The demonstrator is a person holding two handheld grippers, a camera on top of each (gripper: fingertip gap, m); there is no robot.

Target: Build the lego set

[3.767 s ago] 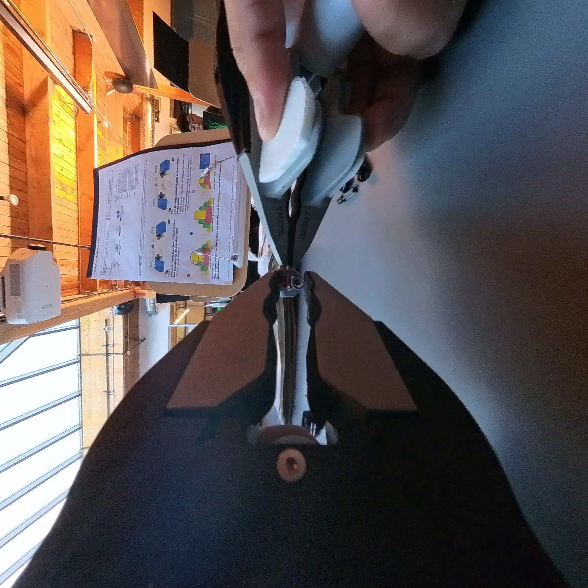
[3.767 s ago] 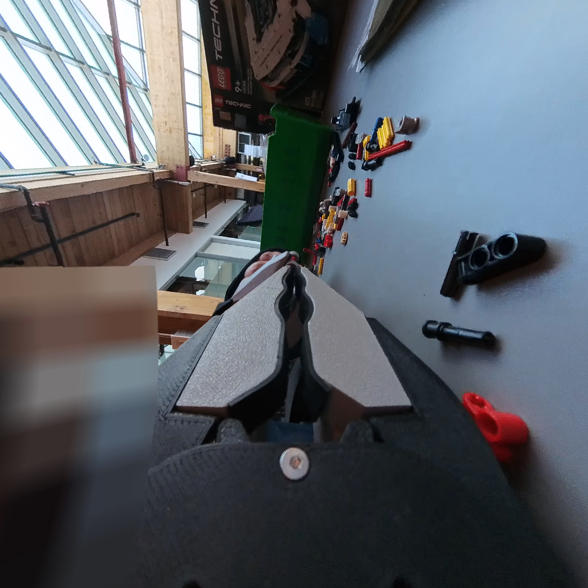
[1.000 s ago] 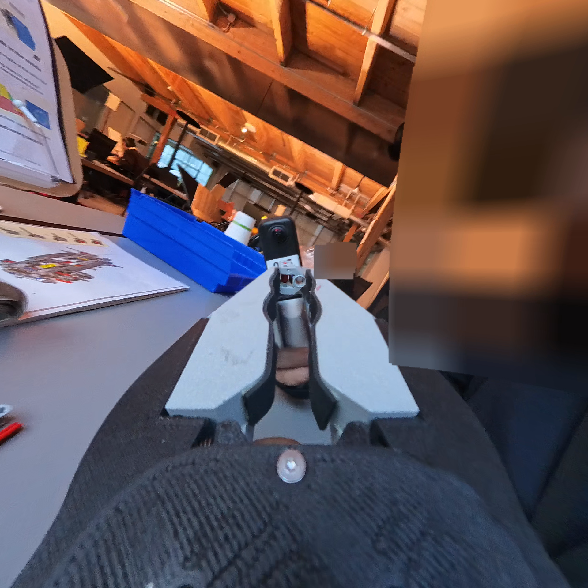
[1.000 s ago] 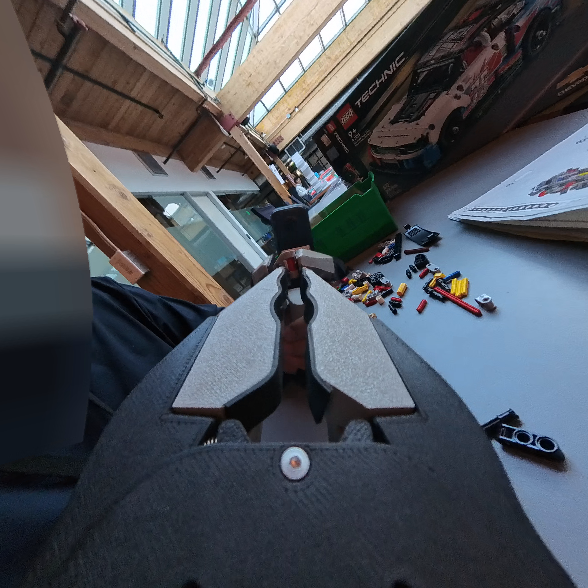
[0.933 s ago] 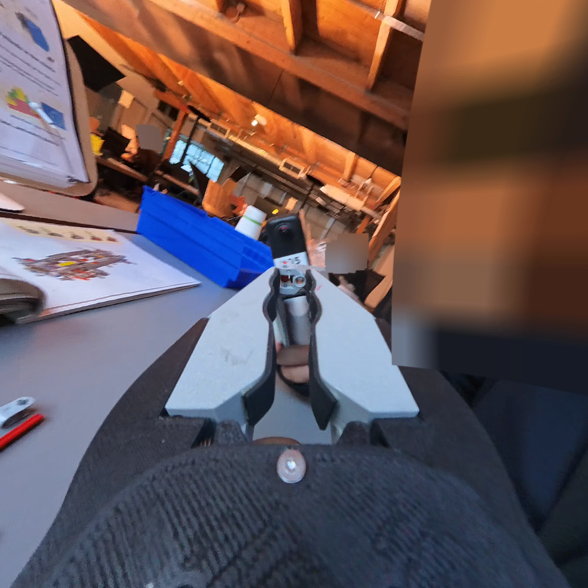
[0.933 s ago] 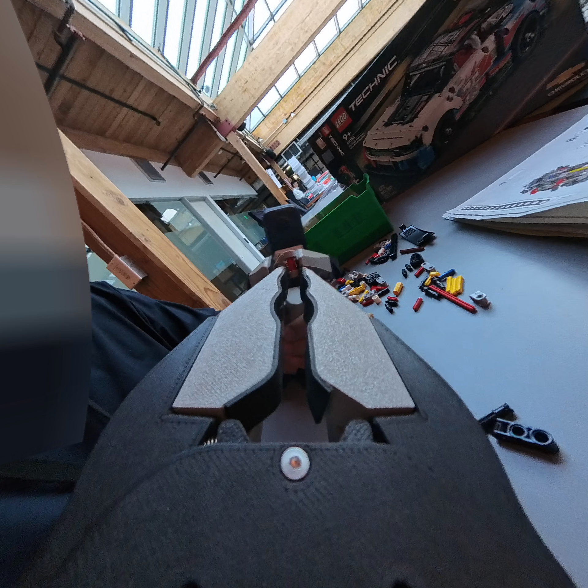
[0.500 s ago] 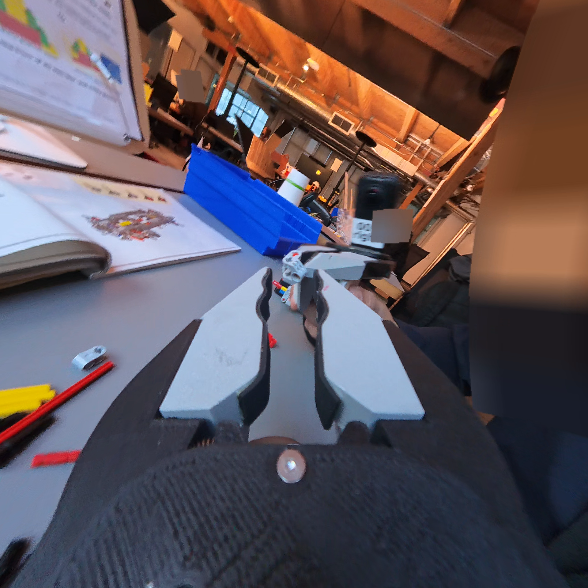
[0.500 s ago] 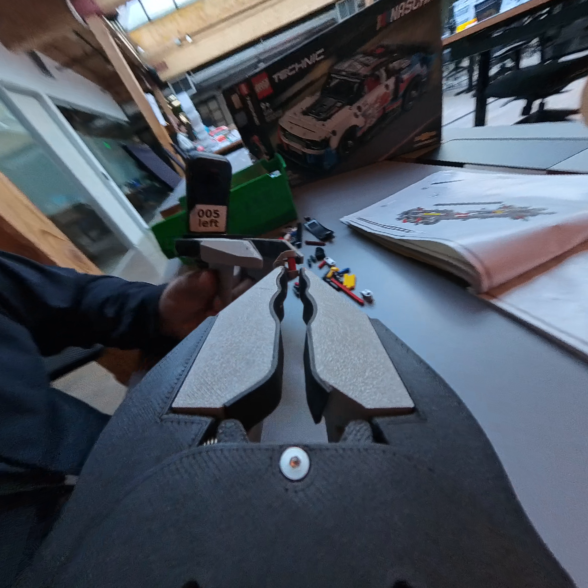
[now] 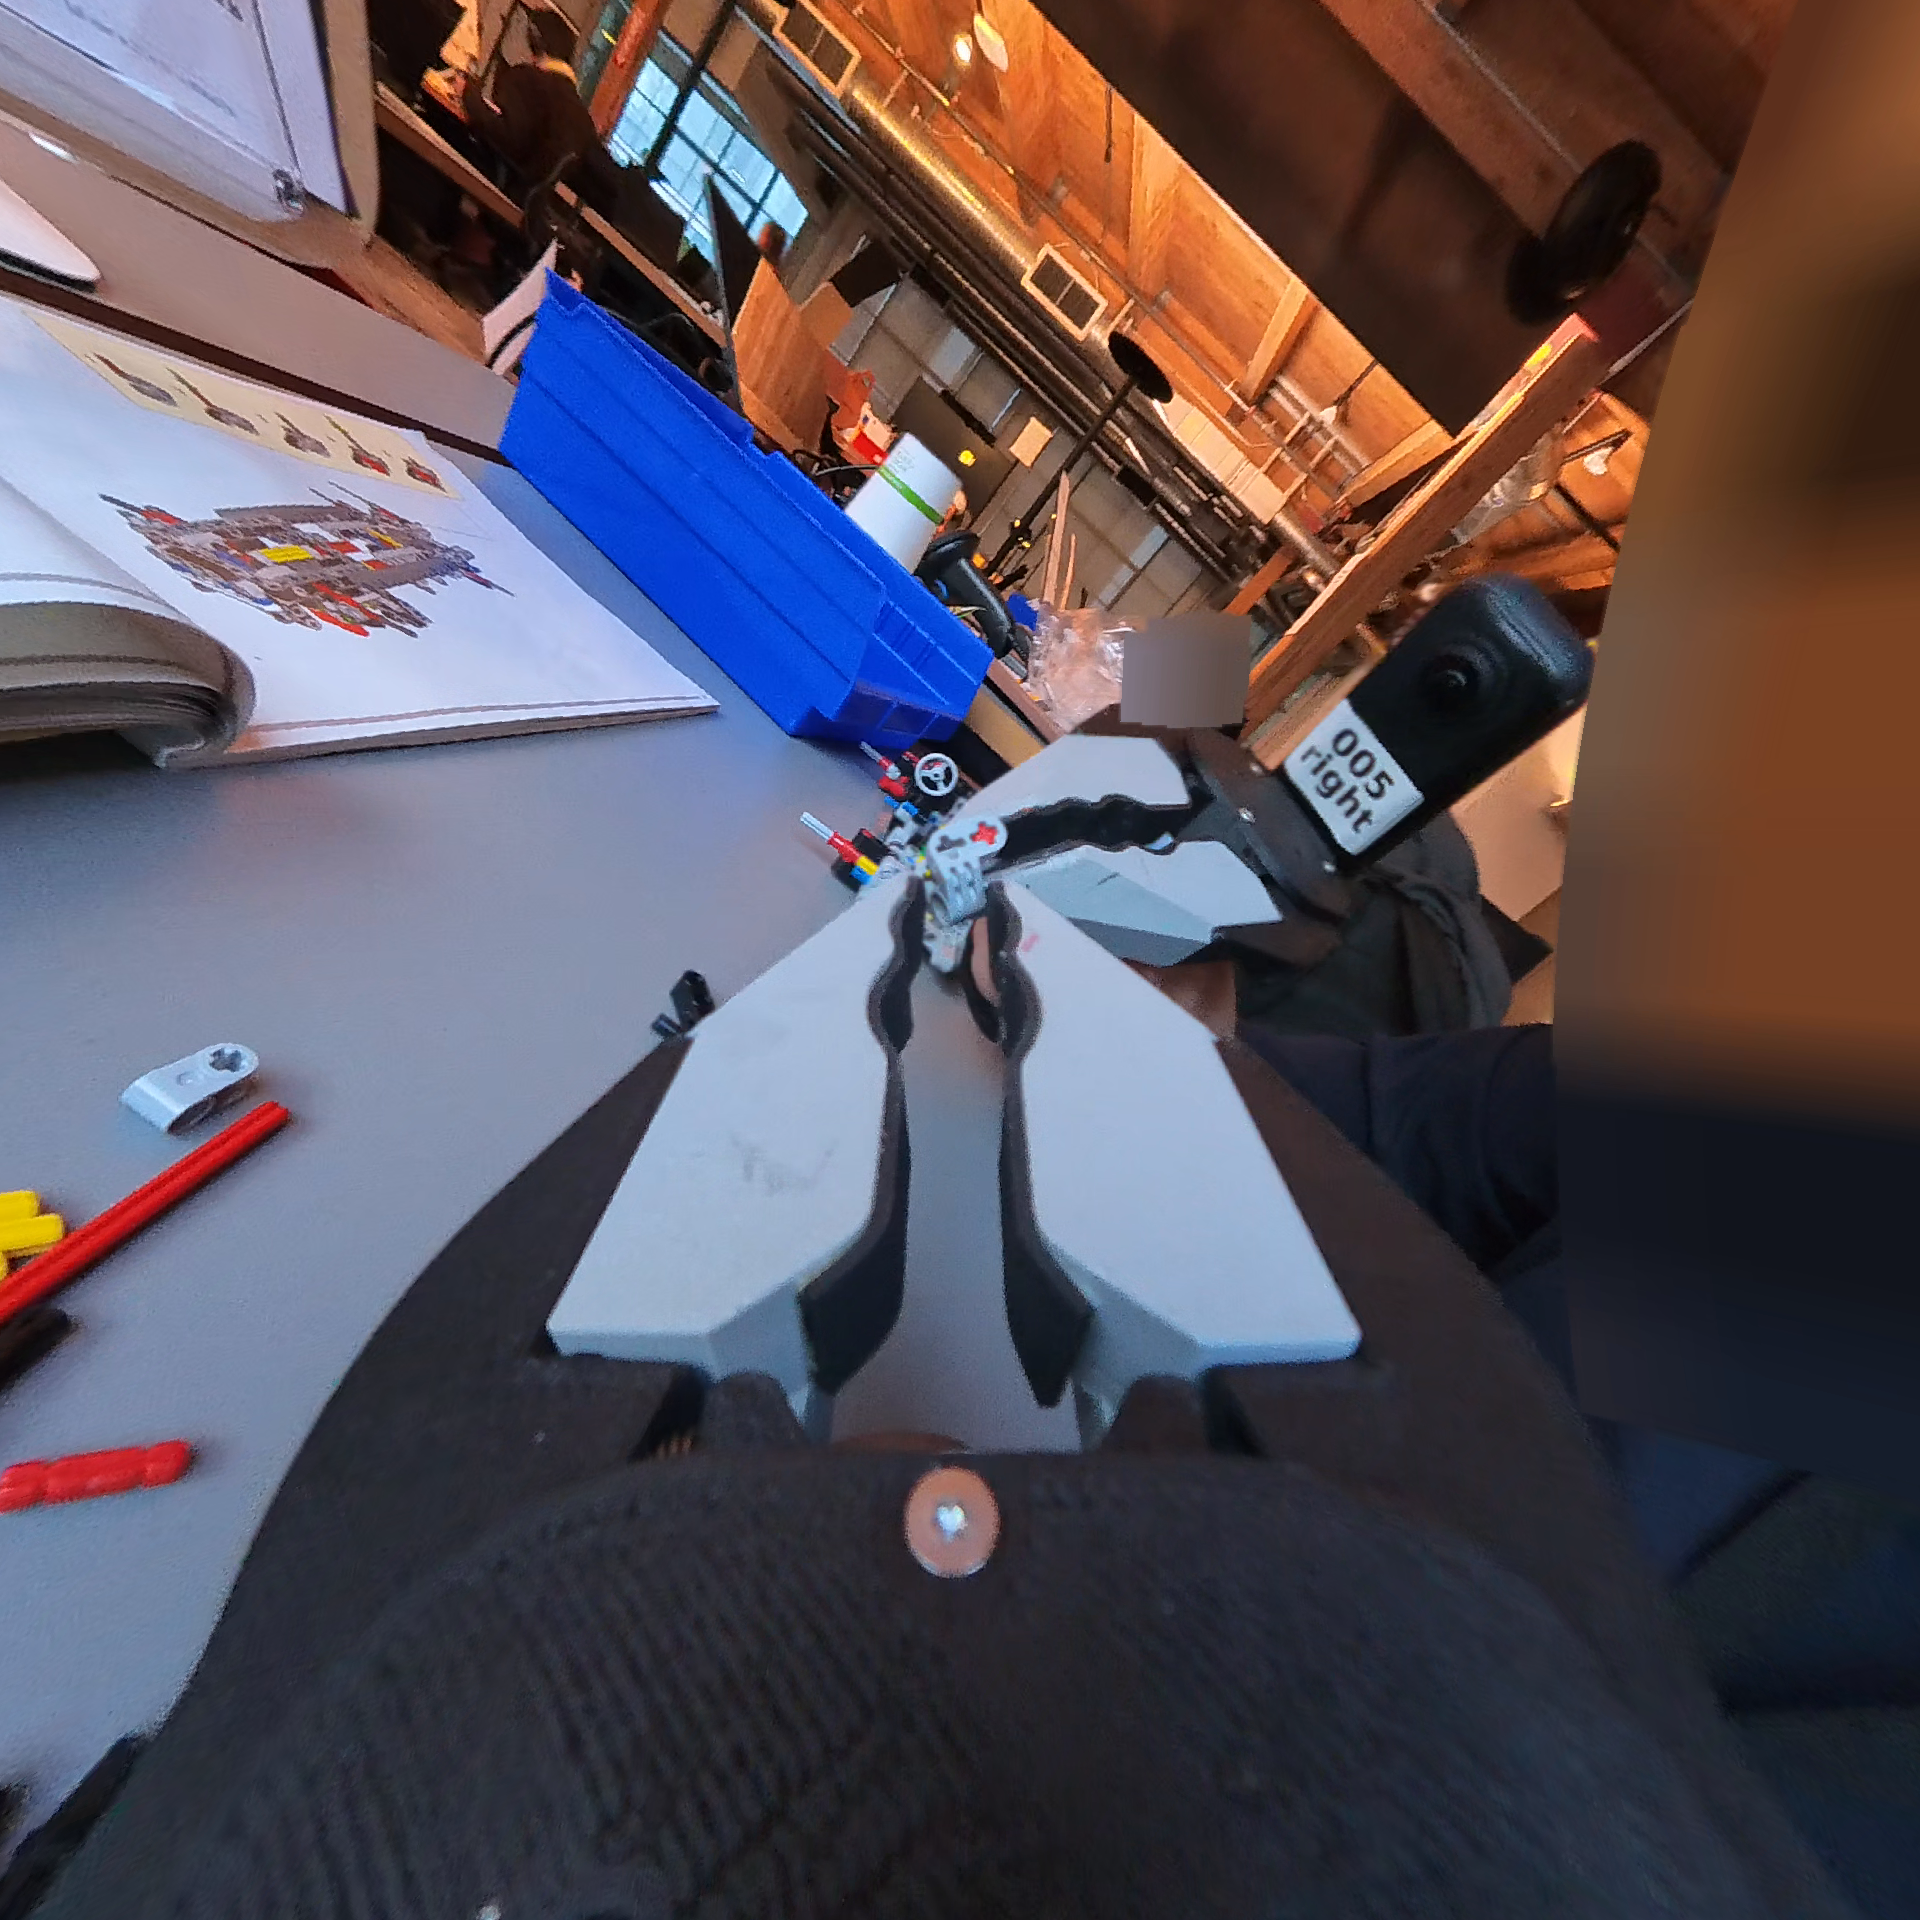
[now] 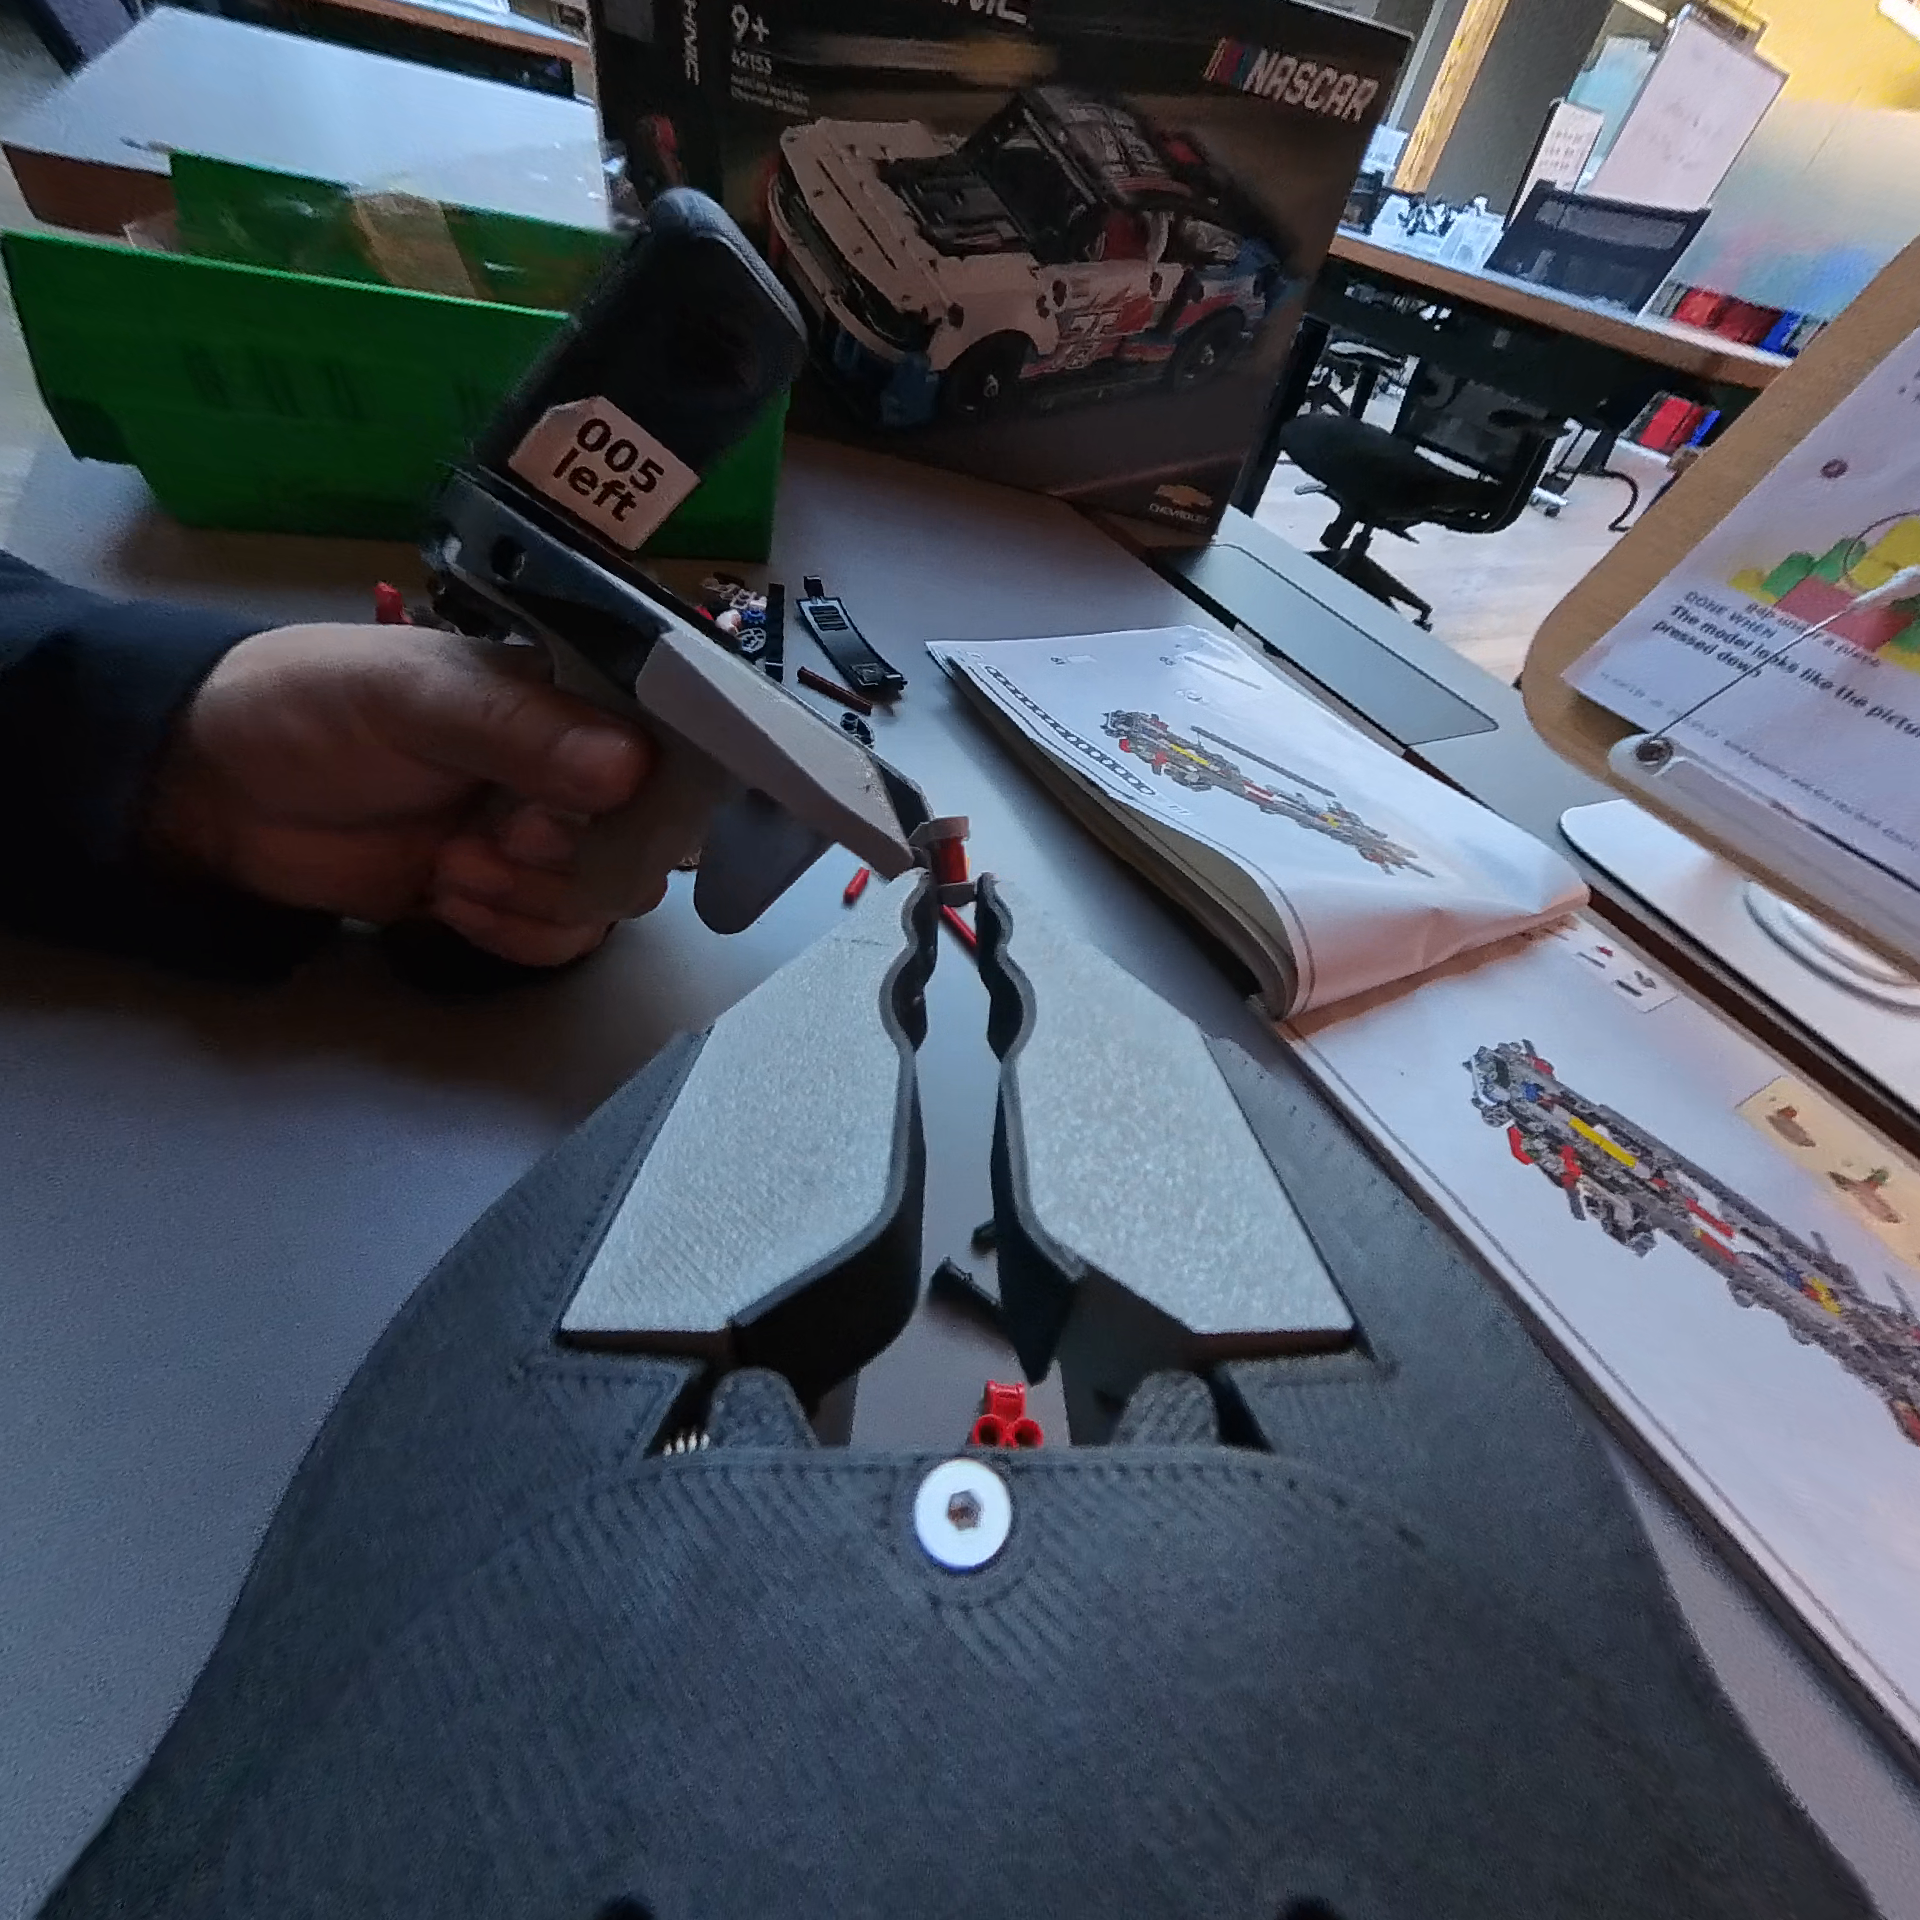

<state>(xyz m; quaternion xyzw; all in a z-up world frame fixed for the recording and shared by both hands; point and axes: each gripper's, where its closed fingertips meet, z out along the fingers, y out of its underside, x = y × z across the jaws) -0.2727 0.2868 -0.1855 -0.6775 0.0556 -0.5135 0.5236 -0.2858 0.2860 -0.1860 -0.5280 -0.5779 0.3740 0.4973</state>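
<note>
Here the small grey piece with a red pin (image 10: 943, 854) sat in the air above the grey table (image 10: 312, 1122), caught between both tools at once. The left gripper (image 9: 948, 906) was clenched on its grey body, pads against the sides; the right gripper (image 10: 948, 891) pinched its lower grey end, tips nearly together. A hand (image 10: 395, 779) gripped the left tool's handle. Both tools carried a white printed sticker below a black camera. Beside them lay an open instruction booklet (image 10: 1247, 790) with printed build diagrams. Farther back stood a black toy-car box (image 10: 1018, 260) with brand lettering, a green bin (image 10: 312, 395) and a blue bin (image 9: 727, 561). Loose parts were scattered near: a red rod (image 9: 145, 1205), a grey connector (image 9: 192, 1081), yellow pieces (image 9: 21, 1221). At right stood a board with a printed sheet (image 10: 1787, 623).
</note>
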